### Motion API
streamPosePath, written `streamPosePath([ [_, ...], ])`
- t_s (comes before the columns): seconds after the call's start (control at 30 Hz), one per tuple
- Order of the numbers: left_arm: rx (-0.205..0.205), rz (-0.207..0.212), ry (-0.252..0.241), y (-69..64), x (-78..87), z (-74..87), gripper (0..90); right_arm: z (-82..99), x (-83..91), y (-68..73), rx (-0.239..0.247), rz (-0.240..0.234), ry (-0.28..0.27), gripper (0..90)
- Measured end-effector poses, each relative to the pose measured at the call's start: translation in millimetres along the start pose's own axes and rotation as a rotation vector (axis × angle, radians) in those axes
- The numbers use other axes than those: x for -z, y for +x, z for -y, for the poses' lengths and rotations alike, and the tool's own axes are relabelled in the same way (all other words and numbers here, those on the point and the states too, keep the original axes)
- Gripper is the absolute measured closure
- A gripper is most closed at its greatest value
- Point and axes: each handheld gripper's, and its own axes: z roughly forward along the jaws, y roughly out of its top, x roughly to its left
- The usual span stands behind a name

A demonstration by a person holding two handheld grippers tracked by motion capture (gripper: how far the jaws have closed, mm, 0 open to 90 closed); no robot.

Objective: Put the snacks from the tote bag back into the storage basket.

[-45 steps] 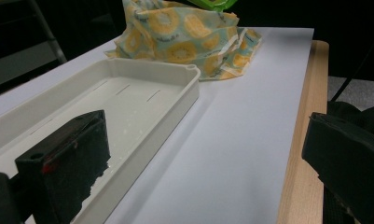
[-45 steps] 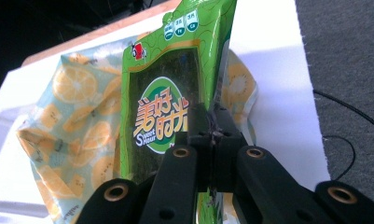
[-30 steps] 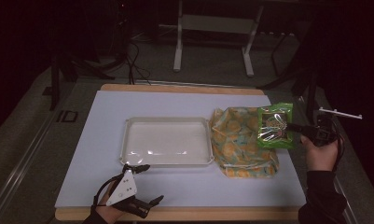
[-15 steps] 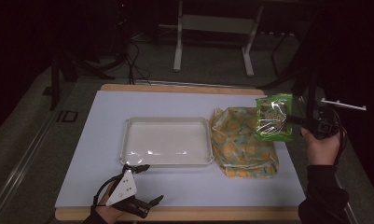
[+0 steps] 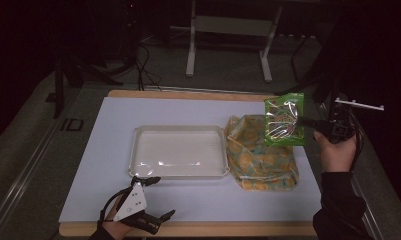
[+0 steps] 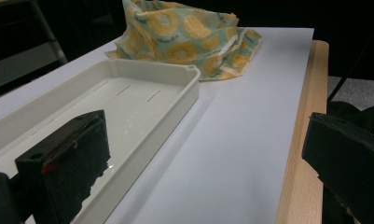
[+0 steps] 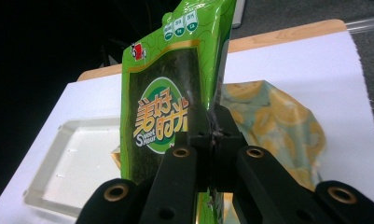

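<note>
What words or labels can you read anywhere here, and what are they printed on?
"Sweet Hour": on the green snack packet, under large orange Chinese characters that I cannot read with certainty.
Three small badges and a red logo at the packet's top: too small to read.
"ID": on the floor left of the table.

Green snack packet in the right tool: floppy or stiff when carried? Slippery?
The green packet probably holds its shape: pinched at one edge by the right tool, it stands flat without drooping. Likely light. Its glossy film shows glare, so it may slip.
</note>
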Motion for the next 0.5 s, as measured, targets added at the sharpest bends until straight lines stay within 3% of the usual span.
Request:
streamPosePath([
  [0.5,0.0,0.0,-0.003,0.2,0.2,-0.3,1.3,-3.7,-21.7,36.8,0.048,-0.056,0.026,89.0],
])
